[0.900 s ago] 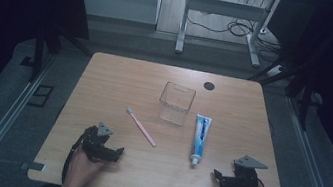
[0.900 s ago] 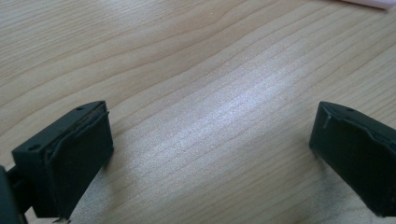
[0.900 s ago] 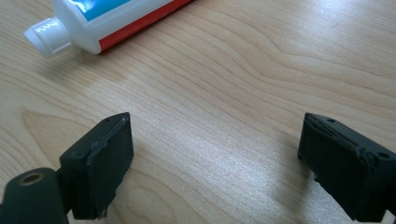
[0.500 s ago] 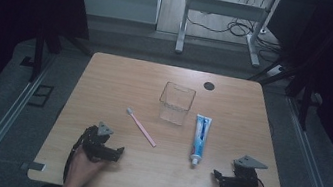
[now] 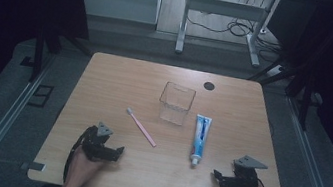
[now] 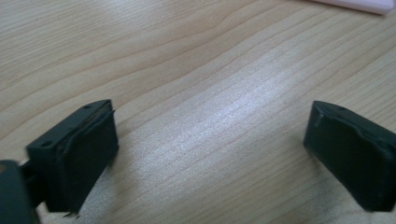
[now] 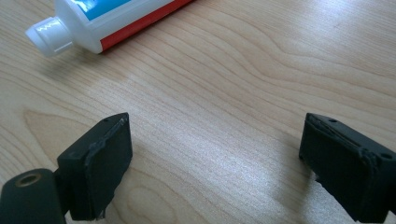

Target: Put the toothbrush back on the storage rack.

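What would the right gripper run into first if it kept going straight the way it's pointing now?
Most likely the toothpaste tube. The right gripper is open over bare table, and the tube's white cap lies ahead, off to the left in the right gripper view, so a dead-straight path might just slip past it.

Left hand-held gripper [image 6: 210,154] with jaws wide apart, bare wooden table [image 6: 196,70] between, pink toothbrush [image 6: 359,4] at top edge
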The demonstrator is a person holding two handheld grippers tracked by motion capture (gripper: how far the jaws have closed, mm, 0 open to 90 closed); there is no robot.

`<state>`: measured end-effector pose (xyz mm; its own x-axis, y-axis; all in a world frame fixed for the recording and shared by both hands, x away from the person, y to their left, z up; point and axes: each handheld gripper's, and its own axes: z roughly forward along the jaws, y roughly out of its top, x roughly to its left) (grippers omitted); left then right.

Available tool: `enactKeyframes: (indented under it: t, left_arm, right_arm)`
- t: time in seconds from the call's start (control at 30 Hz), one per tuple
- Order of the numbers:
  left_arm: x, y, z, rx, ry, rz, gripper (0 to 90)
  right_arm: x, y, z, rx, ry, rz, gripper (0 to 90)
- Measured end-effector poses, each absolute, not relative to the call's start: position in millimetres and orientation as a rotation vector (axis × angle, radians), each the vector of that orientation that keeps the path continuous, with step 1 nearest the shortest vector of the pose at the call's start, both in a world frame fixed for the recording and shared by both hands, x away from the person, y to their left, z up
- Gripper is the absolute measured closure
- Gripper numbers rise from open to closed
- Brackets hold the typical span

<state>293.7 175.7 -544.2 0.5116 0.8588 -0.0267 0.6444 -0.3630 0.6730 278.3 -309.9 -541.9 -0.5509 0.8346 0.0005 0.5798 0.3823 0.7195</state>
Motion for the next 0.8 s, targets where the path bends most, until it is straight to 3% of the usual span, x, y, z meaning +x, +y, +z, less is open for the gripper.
enactKeyframes:
  t: [0.07,0.37,0.8]
  left_arm:
    - [293,176,-542,2.130,1.207,0.442,13.1]
    - [293,171,-537,2.140,1.191,0.454,25.5]
    - [298,161,-532,2.143,1.149,0.360,63.2]
  right_arm:
    - [278,-310,-542,1.229,2.284,0.970,9.3]
    - [278,-310,-542,1.227,2.283,0.971,9.4]
    - [278,-310,-542,1.231,2.282,0.970,9.6]
